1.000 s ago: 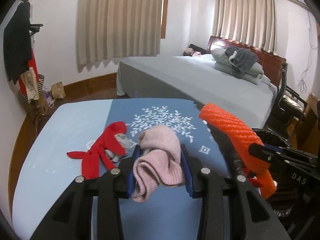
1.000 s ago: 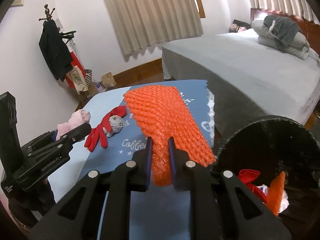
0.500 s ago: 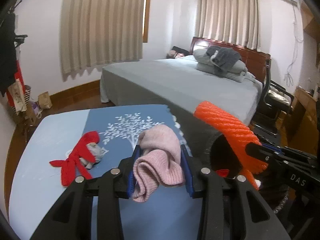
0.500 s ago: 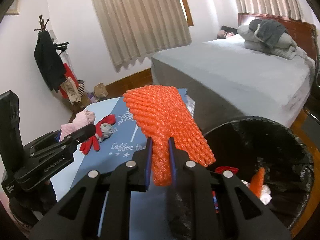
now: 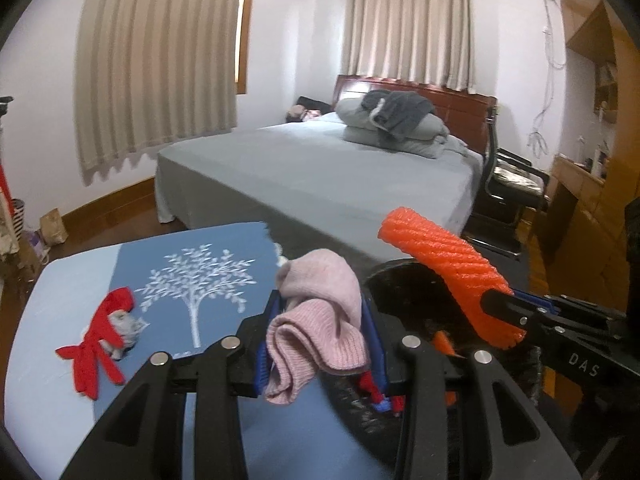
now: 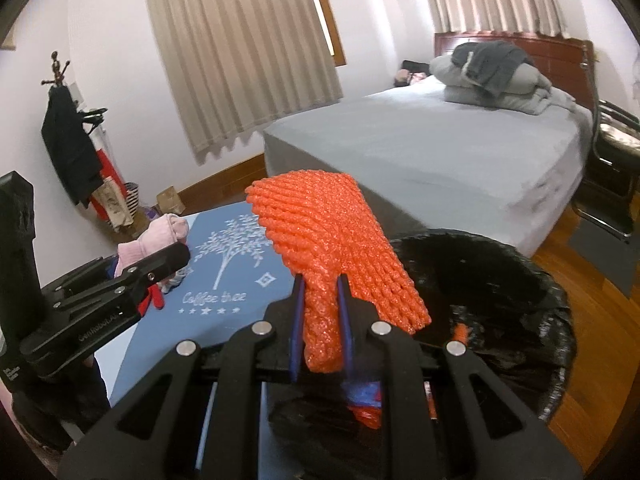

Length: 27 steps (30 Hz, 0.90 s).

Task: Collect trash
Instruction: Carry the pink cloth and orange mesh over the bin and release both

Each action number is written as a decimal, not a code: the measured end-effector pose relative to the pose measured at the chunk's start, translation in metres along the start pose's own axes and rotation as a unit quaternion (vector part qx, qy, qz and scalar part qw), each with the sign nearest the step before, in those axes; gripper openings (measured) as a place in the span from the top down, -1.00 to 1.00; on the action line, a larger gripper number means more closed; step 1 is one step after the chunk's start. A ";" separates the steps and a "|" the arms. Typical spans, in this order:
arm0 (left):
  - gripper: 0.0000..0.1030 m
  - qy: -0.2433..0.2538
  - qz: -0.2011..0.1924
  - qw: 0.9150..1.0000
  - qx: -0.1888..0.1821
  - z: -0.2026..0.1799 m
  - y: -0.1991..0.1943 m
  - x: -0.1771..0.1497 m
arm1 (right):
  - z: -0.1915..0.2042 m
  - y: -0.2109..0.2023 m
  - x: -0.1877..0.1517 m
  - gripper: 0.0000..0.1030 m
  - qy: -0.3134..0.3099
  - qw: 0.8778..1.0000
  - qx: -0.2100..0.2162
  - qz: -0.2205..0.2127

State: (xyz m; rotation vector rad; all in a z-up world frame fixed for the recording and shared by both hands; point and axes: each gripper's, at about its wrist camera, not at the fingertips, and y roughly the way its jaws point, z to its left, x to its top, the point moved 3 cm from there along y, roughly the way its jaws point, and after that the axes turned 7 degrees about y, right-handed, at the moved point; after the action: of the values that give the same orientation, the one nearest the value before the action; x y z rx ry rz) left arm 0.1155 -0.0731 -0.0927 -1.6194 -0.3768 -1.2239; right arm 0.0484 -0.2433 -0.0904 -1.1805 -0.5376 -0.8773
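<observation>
Left wrist view: the left claw point(image 5: 318, 332) is seen clenched on a pink knitted cloth point(image 5: 320, 320), carried over the right edge of the table point(image 5: 48, 392) toward the black-lined trash bin point(image 5: 384, 280) standing just beside that edge. The right claw point(image 6: 320, 320) is shown by its own camera clamped on the lower end of an orange foam net point(image 6: 336, 248), held above the bin's mouth. The step in hand is judged to be the carry to the bin, with both pieces lifted and neither yet released. The next move is judged to call for each claw to be brought fully over the opening and then opened, so that nothing lands on the rim or the table. A red glove point(image 5: 94, 340) wrapped around a grey crumpled scrap point(image 5: 126, 326) is left near the table's left edge and would have to be fetched afterwards. That pair is shown plainly only in the left wrist view; in the right wrist view it is mostly hidden behind the left claw. The bin's interior, with orange and red scraps inside, is better revealed in the right wrist view.
</observation>
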 end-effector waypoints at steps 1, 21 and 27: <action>0.25 0.004 -0.001 1.000 -0.005 -0.006 0.002 0.001 | -0.004 -0.003 0.000 0.71 0.002 1.000 -0.005 -0.002; 0.25 0.051 0.006 0.996 -0.075 -0.089 0.051 0.013 | -0.082 -0.028 -0.014 0.71 0.039 0.997 -0.070 -0.016; 0.25 0.058 0.019 0.994 -0.085 -0.105 0.072 0.010 | -0.100 -0.020 -0.019 0.71 0.052 0.995 -0.080 -0.007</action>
State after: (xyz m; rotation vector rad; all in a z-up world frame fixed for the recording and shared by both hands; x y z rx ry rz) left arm 0.1180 -0.1958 -0.1270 -1.6815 -0.1700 -1.3439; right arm 0.0139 -0.3342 -0.1254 -1.2693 -0.3961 -1.0024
